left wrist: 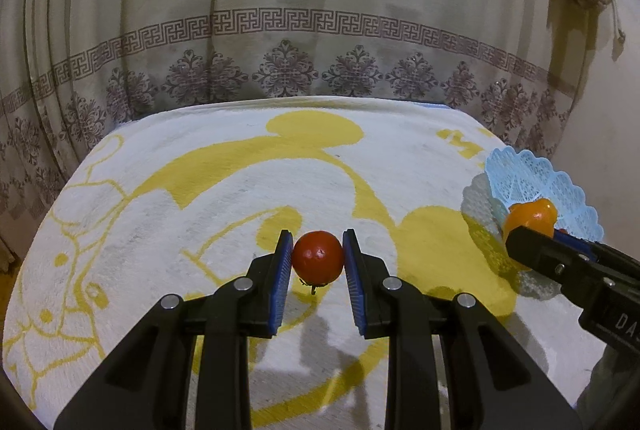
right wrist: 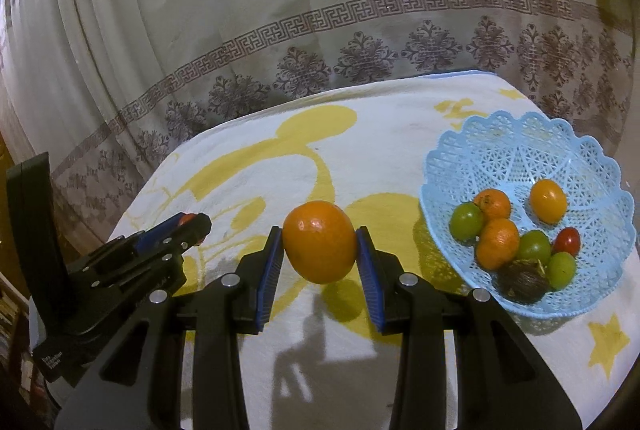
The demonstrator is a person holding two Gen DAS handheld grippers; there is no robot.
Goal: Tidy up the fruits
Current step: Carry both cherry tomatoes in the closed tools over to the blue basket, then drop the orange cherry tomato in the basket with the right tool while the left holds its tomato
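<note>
1. Now we see the left gripper (left wrist: 318, 257) tilted downward over the towel-covered table (left wrist: 200, 198), its blue pads (left wrist: 282, 270) pressed against both sides of a small red tomato (left wrist: 318, 258), which hangs clear of the cloth with its stem end down.
2. We see the right gripper (right wrist: 319, 248) angled down in the same way, its pads (right wrist: 269, 270) clamped on a large orange (right wrist: 319, 242) held above the towel, with the orange's shadow on the cloth beneath it.
3. From the left wrist view we catch the right gripper (left wrist: 532, 226) at the right edge, the orange (left wrist: 530, 218) at its tip, just in front of the light blue lattice basket (left wrist: 560, 190); the basket's contents are hidden there.
4. From the right wrist view we look into the basket (right wrist: 500, 150), which sits to the right of the held orange. It holds two mandarins (right wrist: 496, 242), a yellow-orange round fruit (right wrist: 548, 200), three green fruits (right wrist: 466, 220), a small red tomato (right wrist: 567, 240) and a dark brown round fruit (right wrist: 522, 282).
5. That same view shows the left gripper (right wrist: 192, 226) at the left, with only a sliver of red at its tip.
6. Behind the table we see a pale curtain (left wrist: 280, 30) with a patterned band.
</note>
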